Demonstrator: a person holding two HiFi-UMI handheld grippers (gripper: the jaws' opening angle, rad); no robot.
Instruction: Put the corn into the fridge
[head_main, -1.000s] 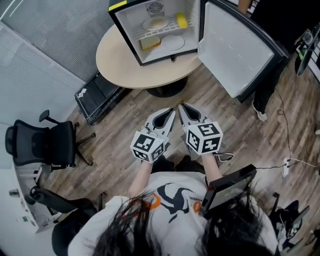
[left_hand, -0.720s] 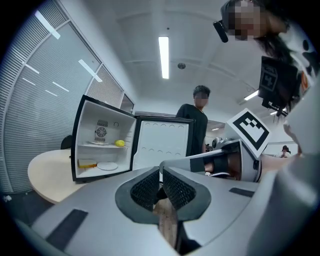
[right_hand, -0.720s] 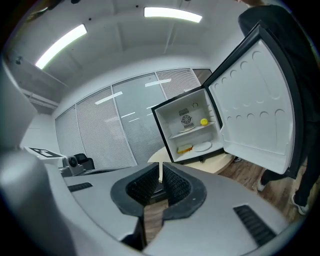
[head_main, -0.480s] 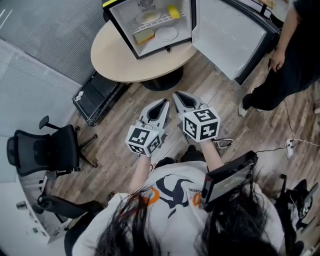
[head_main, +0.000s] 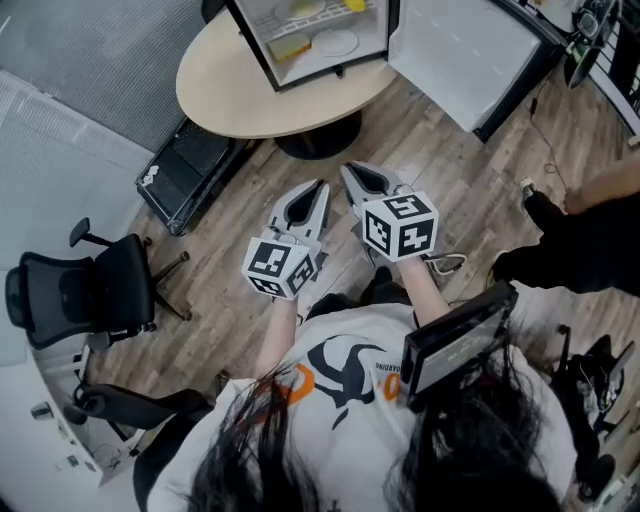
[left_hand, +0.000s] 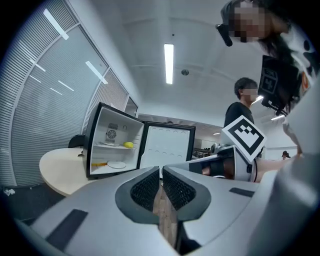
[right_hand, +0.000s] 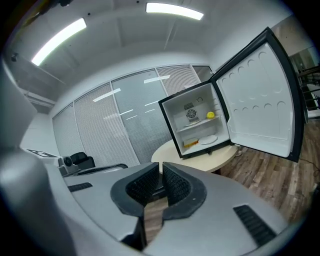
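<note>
A small fridge stands open on a round table, its door swung to the right. On its floor lie a yellow-orange corn-like piece and a white plate. A yellow item sits on the upper shelf. My left gripper and right gripper hang side by side over the wood floor, well short of the table. Both are shut with nothing in them. The left gripper view shows the left gripper and the fridge. The right gripper view shows the right gripper and the corn-like piece.
A black office chair stands at the left. A black case lies on the floor beside the table's base. Another person's legs are at the right, and cables lie on the floor near them.
Both grippers stay shut, empty and side by side. The fridge and table have slid toward the top of the head view. The other person has gone from beside the fridge door to the right edge.
</note>
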